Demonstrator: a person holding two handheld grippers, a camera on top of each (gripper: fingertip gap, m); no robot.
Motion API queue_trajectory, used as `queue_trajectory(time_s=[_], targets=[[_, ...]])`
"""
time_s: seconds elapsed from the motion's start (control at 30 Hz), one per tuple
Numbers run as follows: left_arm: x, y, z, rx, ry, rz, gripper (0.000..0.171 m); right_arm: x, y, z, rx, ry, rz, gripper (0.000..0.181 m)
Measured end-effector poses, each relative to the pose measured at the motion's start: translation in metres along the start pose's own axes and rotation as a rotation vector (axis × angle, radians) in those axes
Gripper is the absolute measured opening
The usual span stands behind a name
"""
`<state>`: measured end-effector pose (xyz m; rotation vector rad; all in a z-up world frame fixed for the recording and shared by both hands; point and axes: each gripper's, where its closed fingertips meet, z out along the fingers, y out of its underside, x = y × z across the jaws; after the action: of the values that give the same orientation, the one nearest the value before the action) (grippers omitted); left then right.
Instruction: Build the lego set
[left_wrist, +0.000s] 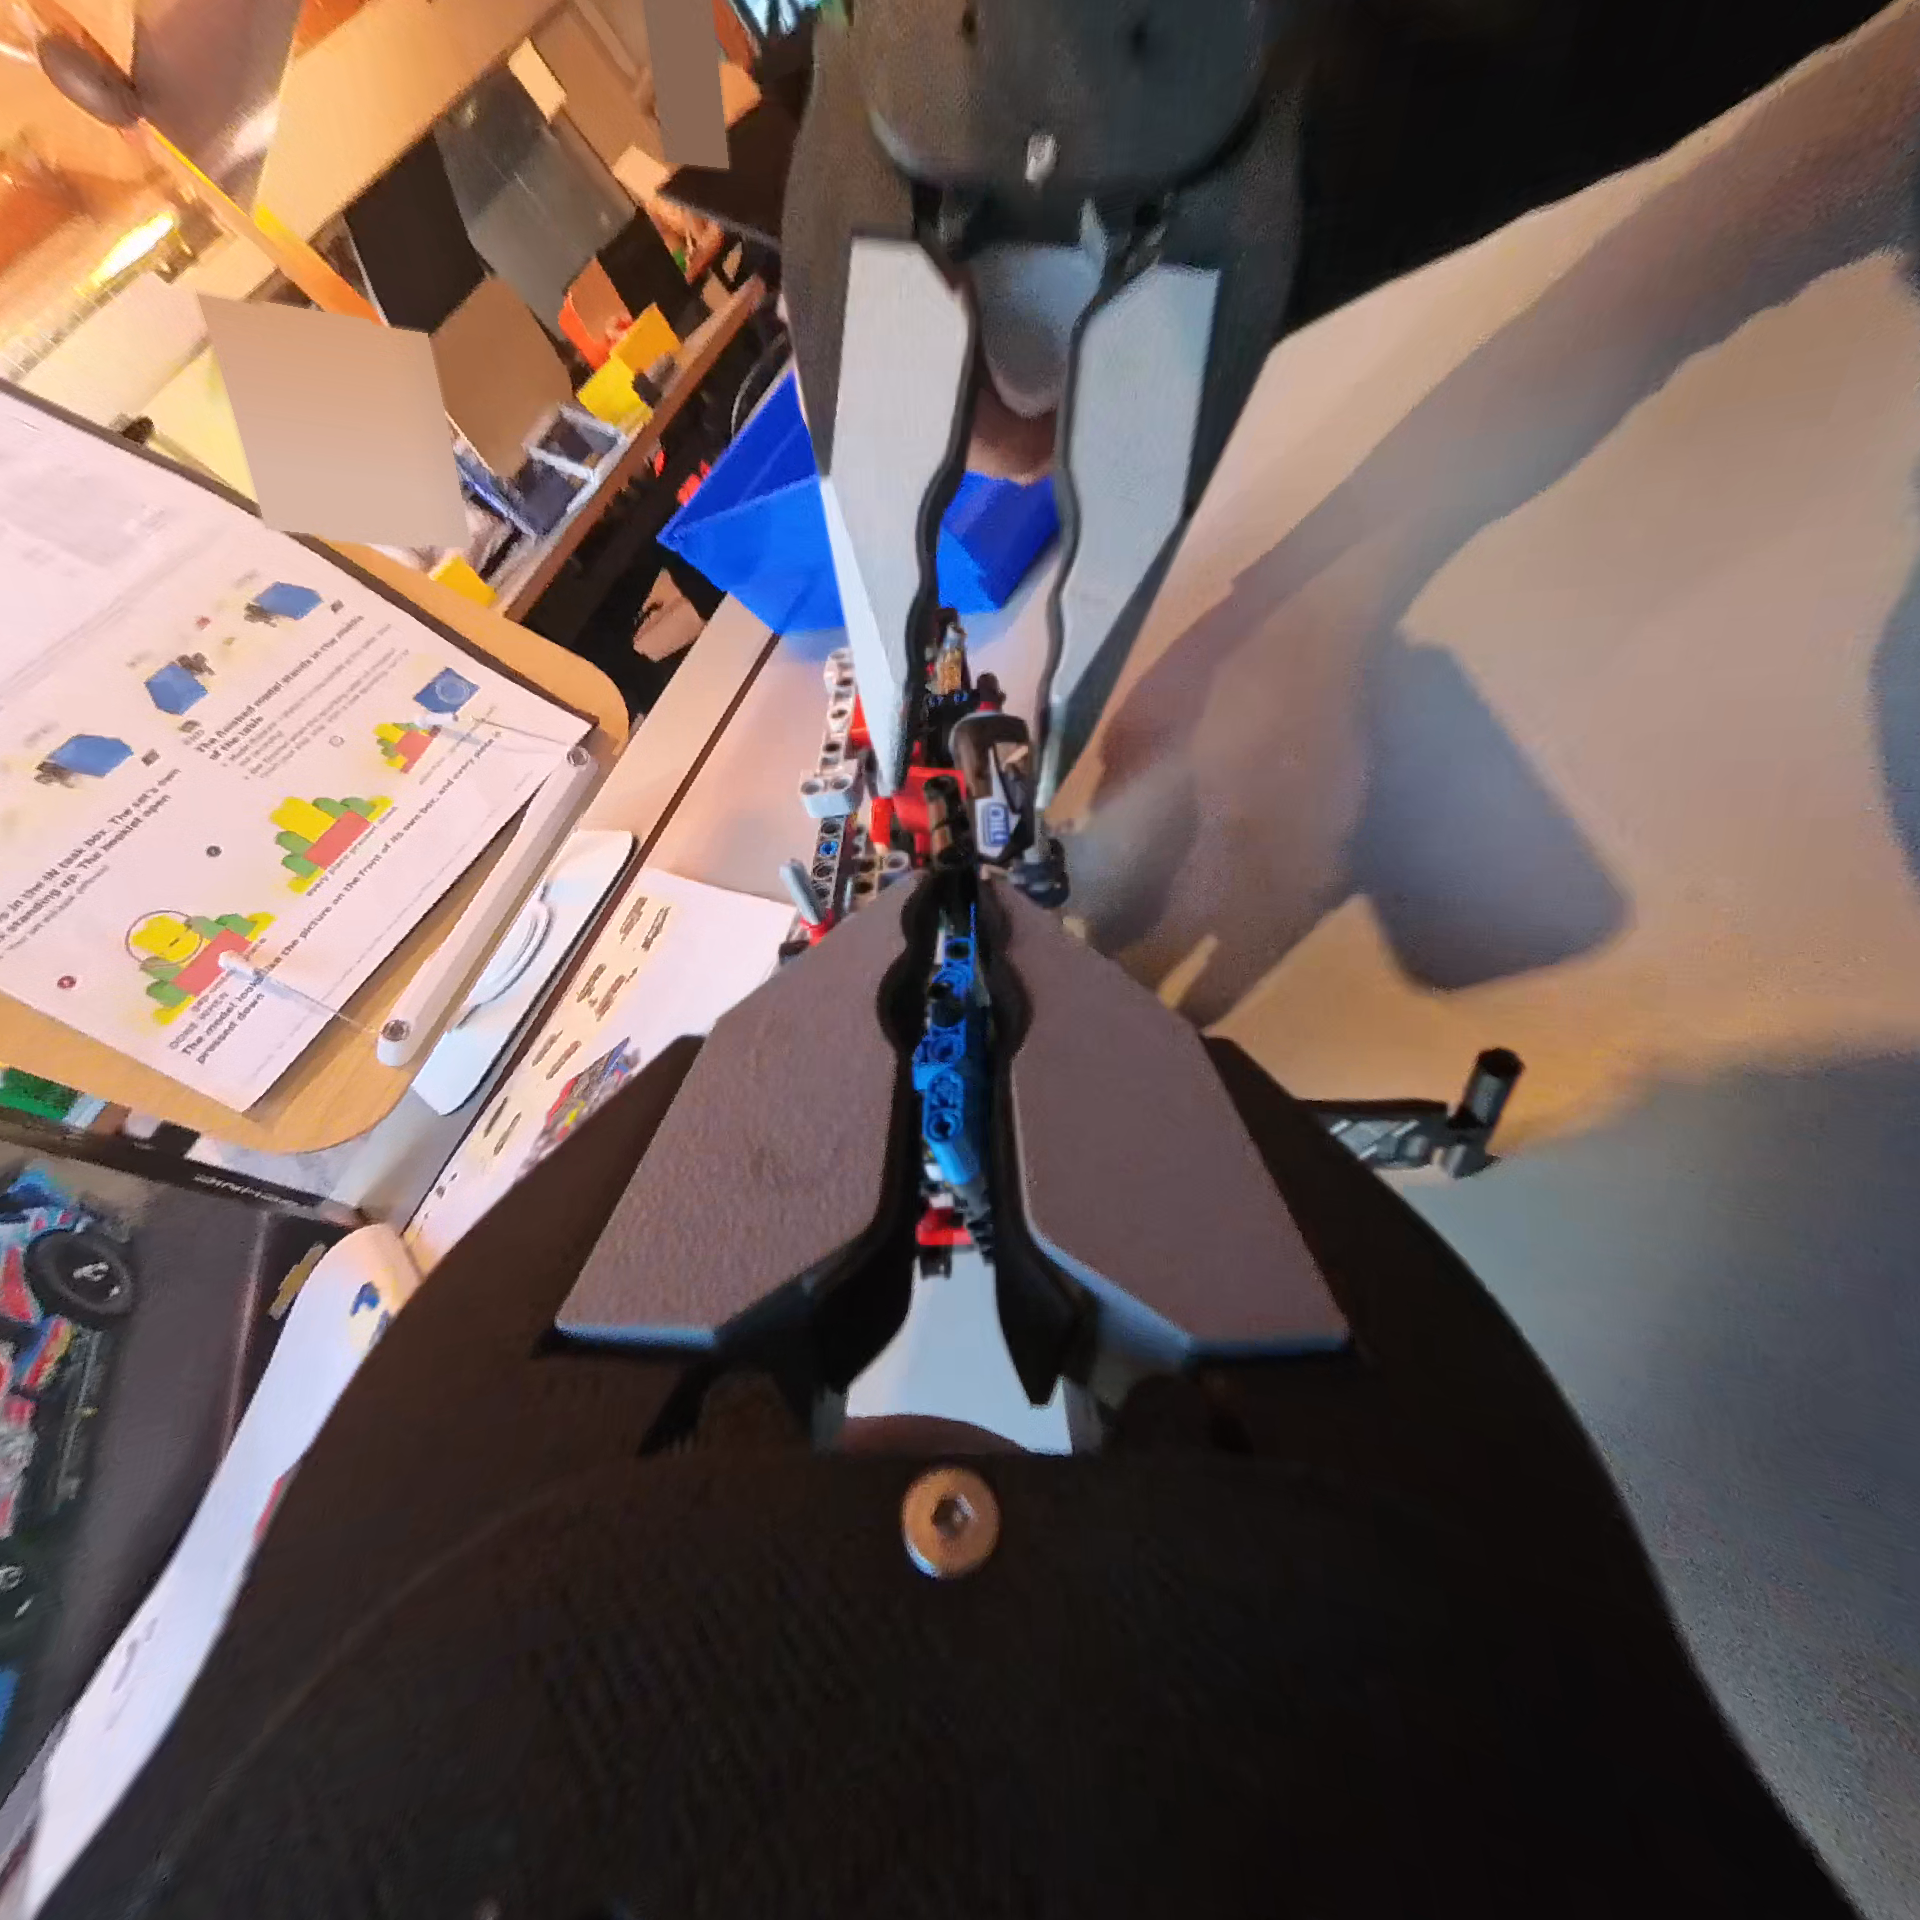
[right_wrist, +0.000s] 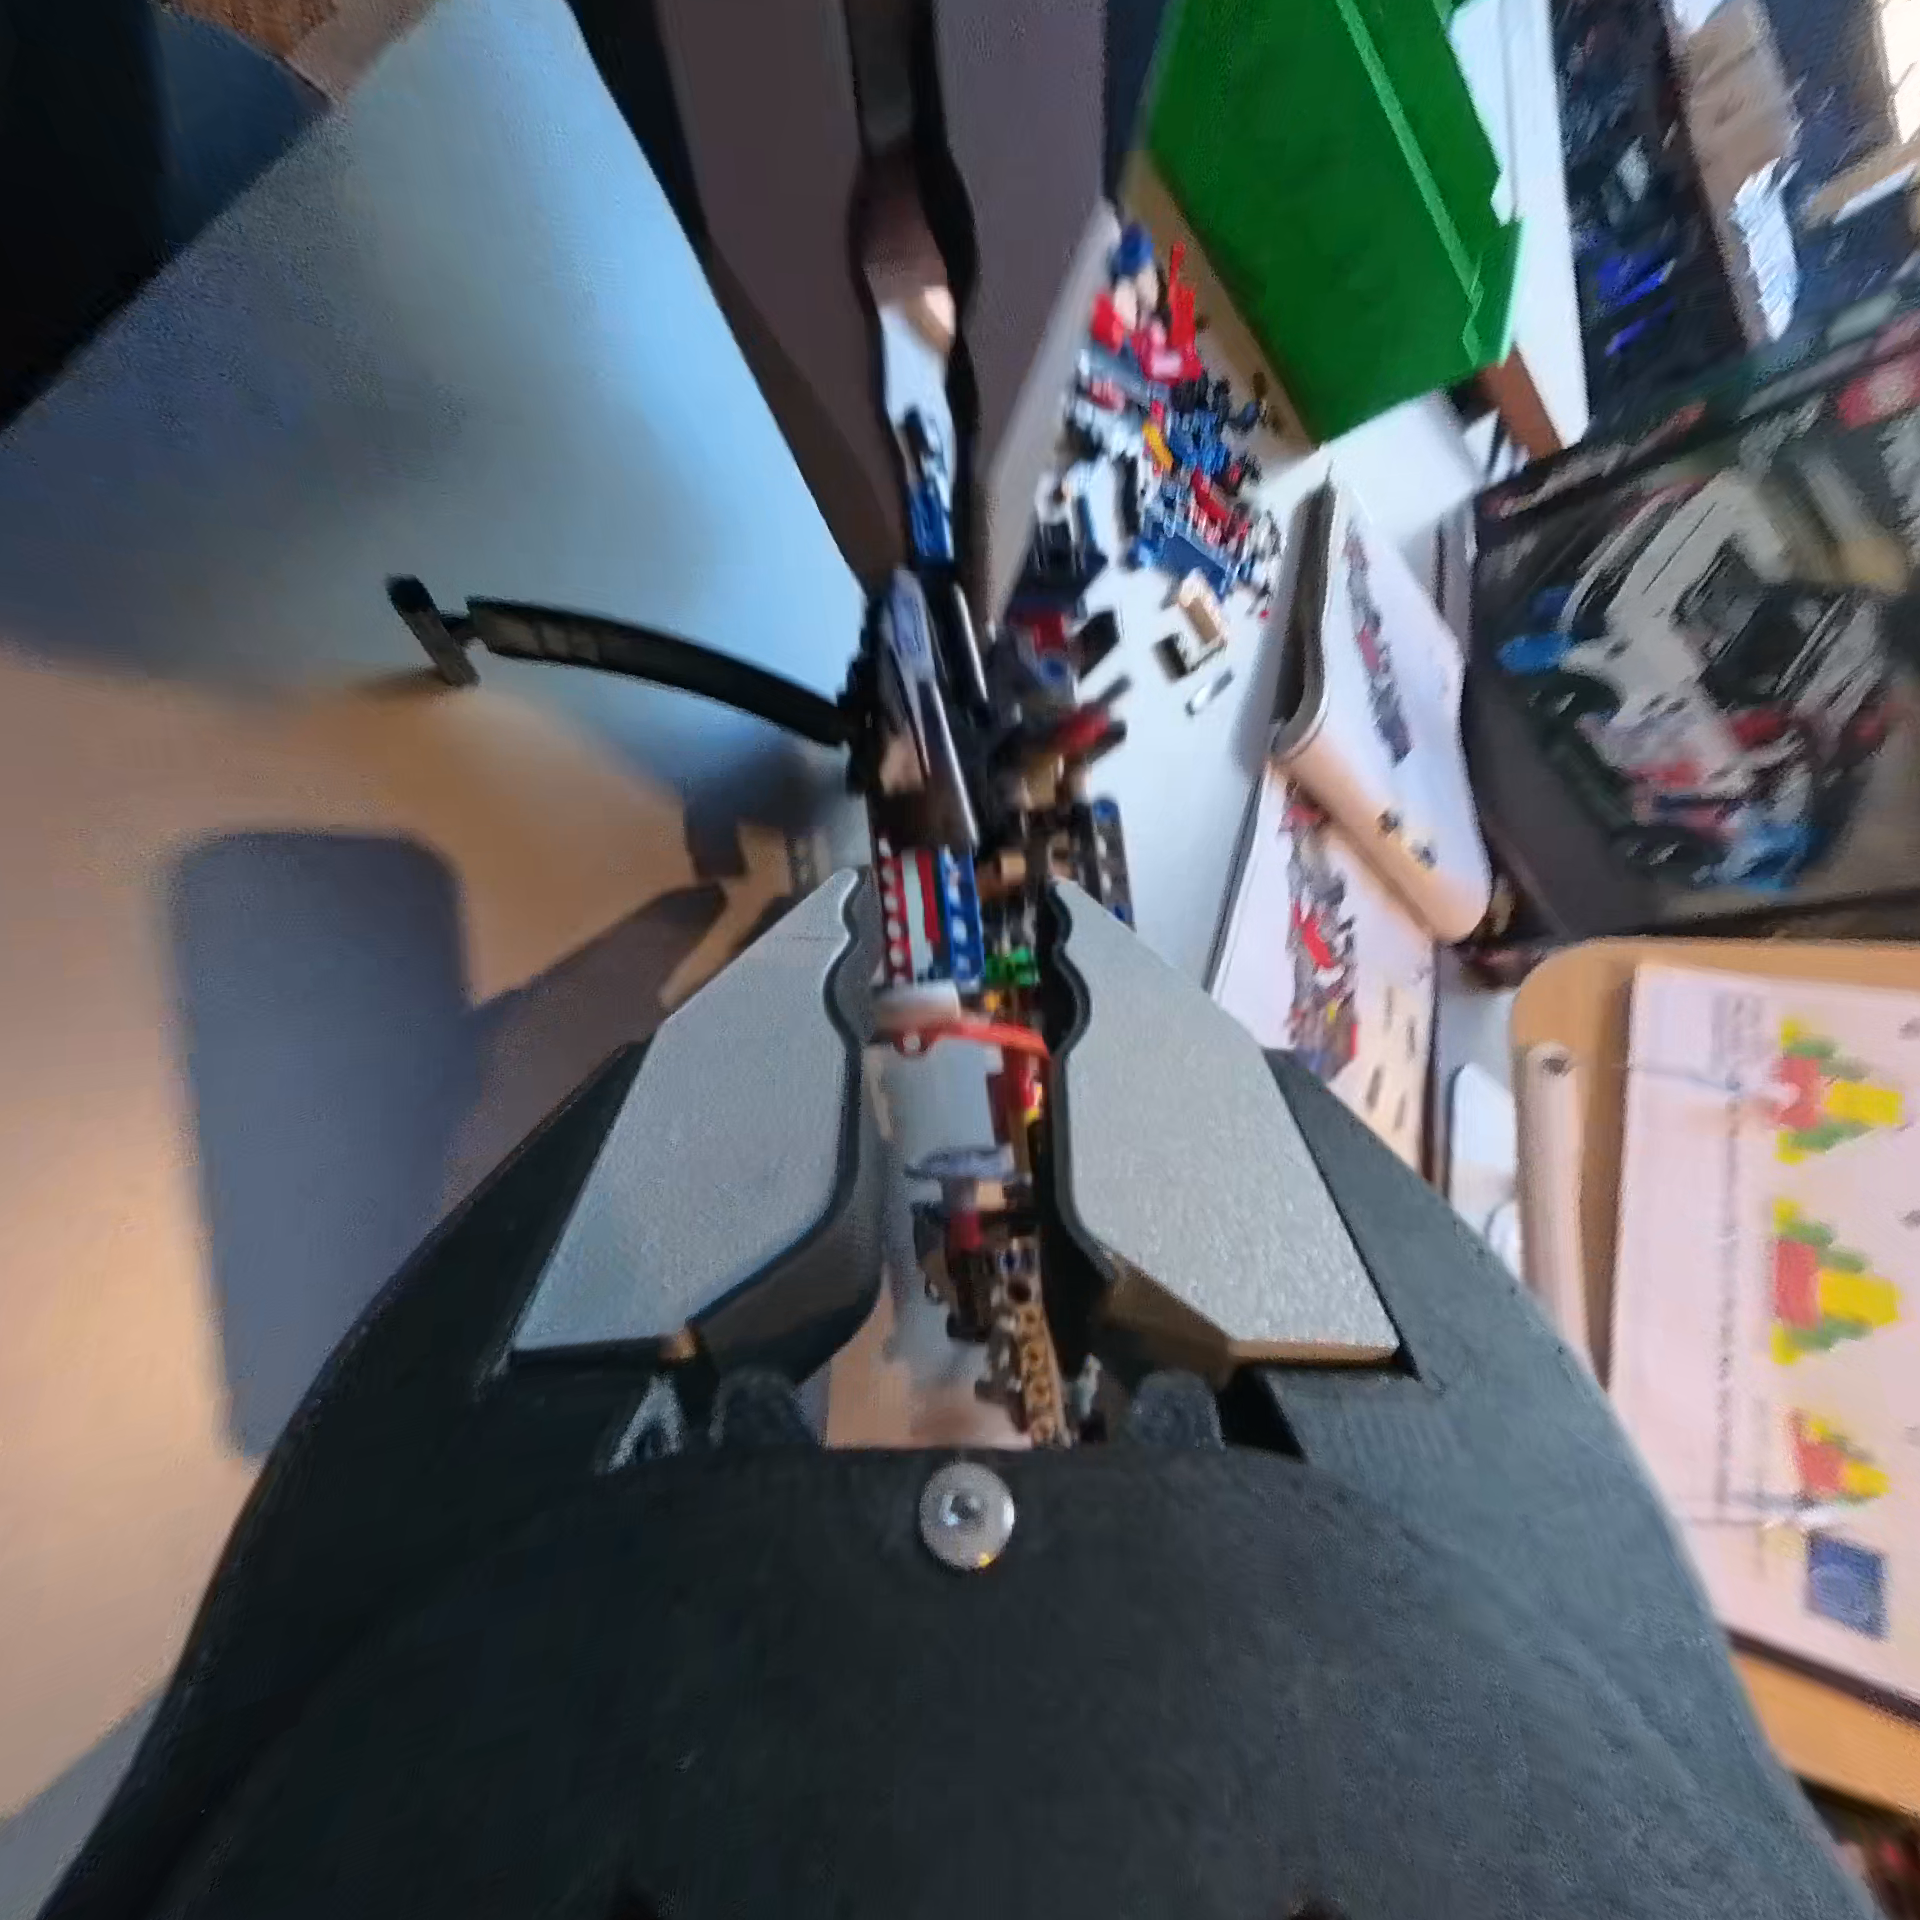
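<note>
The left gripper (left_wrist: 954, 894) has its fingers clamped on the near end of the lego model (left_wrist: 951, 1049), a narrow half-built frame of blue, red, black and grey beams held above the table (left_wrist: 1558, 1455). Beyond it, the right gripper (left_wrist: 971, 774) faces it, closed on the model's far end, where a dark curved panel sits. A long black strip (right_wrist: 644, 649) sticks out sideways from the model. Farther off, past the model, loose pieces (right_wrist: 1174, 457) lie scattered before a green bin (right_wrist: 1320, 208); a blue bin (left_wrist: 769, 530) stands behind the model.
</note>
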<state>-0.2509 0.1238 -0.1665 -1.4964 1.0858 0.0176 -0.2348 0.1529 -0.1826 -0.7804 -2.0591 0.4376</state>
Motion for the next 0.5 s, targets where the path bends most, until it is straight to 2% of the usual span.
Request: queue_trajectory(time_s=[0.1,0.17,0.2,0.27,0.4,0.5], targets=[[0.005,-0.003,-0.003,0.095,0.036,-0.041,0.003,0.006,0.012,0.010,-0.071,-0.006,-0.028,0.027],[0.001,0.002,-0.004,0.108,0.017,-0.052,0.003,0.001,0.011,0.020,-0.096,-0.040,-0.096,0.021],[0.001,0.004,-0.005,0.117,0.023,-0.050,0.004,-0.004,0.015,0.024,-0.130,-0.062,-0.121,0.011],[0.003,0.000,-0.011,0.169,0.031,-0.023,0.003,-0.007,0.019,0.028,-0.169,-0.057,-0.131,0.010],[0.009,-0.007,-0.016,0.217,0.075,0.013,0.004,-0.024,-0.001,0.021,-0.098,-0.093,-0.059,0.006],[0.012,-0.010,-0.018,0.241,0.123,-0.006,0.004,-0.024,0.000,0.010,-0.061,-0.054,-0.050,0.011]])
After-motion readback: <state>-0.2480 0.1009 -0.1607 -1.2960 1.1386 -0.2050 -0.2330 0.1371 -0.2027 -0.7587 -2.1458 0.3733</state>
